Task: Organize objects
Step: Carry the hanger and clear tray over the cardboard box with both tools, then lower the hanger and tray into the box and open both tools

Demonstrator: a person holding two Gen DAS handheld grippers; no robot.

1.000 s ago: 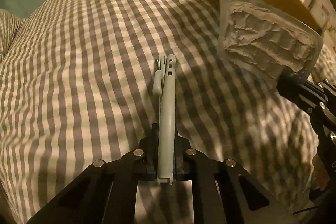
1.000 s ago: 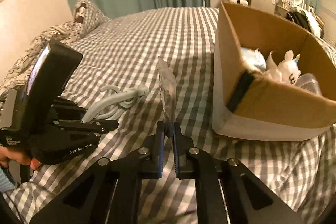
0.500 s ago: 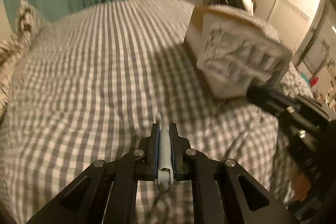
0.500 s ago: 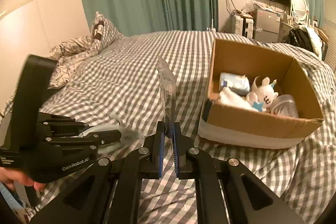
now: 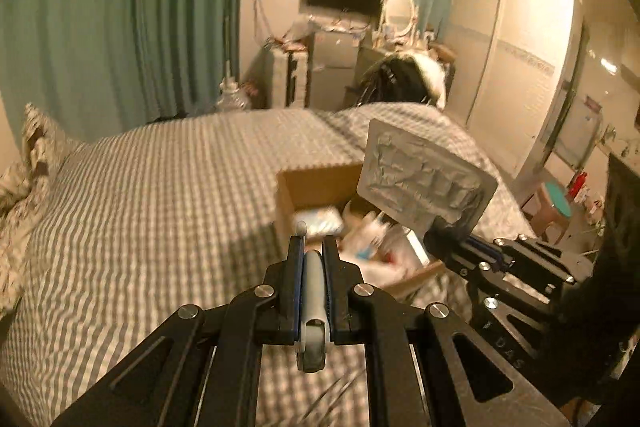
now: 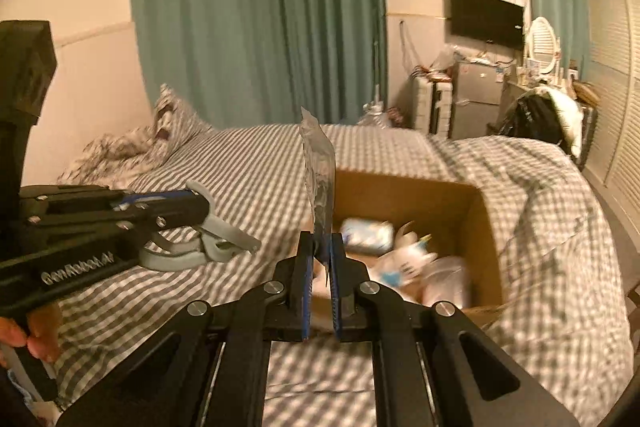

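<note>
My left gripper is shut on a grey plastic piece, seen end-on between the pads. From the right wrist view that piece hangs curved from the left gripper above the bed. My right gripper is shut on the lower edge of a flat clear pouch that stands upright and edge-on. In the left wrist view the pouch shows its crinkled grey face, held by the right gripper over the open cardboard box. The box holds several white items.
The box sits on a bed with a grey checked cover; rumpled pillows lie at its head. Green curtains, a wall TV, a small fridge, a clothes-draped chair and a wardrobe stand beyond. A hand grips the left handle.
Both grippers have risen off the bed with their loads still held. The views have tilted up, so the room shows and the box now lies below and ahead.
</note>
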